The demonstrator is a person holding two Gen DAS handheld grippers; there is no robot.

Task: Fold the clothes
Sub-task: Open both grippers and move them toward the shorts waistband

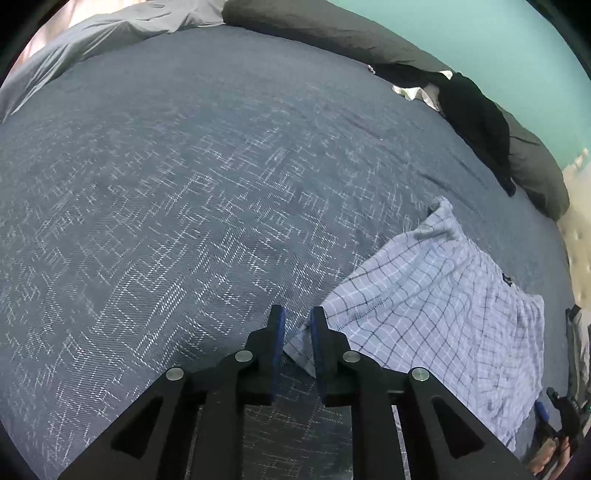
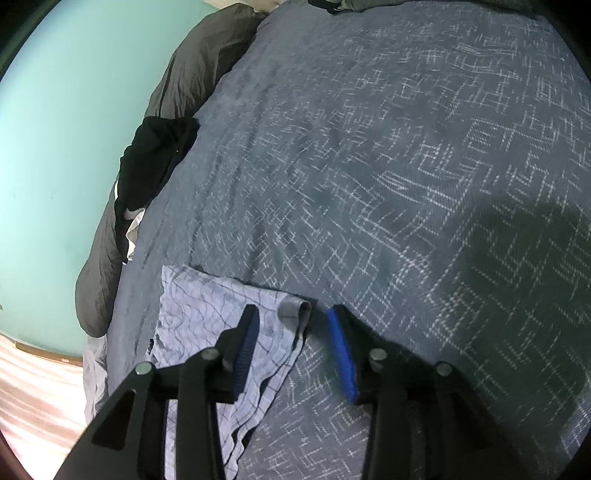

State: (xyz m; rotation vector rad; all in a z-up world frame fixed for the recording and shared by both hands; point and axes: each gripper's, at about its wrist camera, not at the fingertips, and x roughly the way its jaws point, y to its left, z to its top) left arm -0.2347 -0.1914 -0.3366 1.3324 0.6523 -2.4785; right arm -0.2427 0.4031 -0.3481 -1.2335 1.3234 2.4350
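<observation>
A light blue checked garment (image 1: 436, 295) lies flat on the dark blue patterned bedspread (image 1: 184, 203), folded over with a grey band at its far corner. My left gripper (image 1: 297, 318) is open by a narrow gap. The garment's near left corner lies under that gap, and the pads do not press it. In the right wrist view the same garment (image 2: 207, 306) lies at the lower left. My right gripper (image 2: 293, 317) stands open above its grey-banded corner (image 2: 295, 308), the left finger over the cloth and the right finger over bare bedspread (image 2: 369, 166).
Dark grey pillows (image 1: 332, 26) line the bed's far edge by a teal wall (image 1: 480, 37). A black garment (image 1: 476, 114) and a white piece of cloth (image 1: 410, 91) lie against them. A grey sheet (image 1: 92, 40) is bunched at the upper left. A hand (image 1: 546, 456) shows at the lower right.
</observation>
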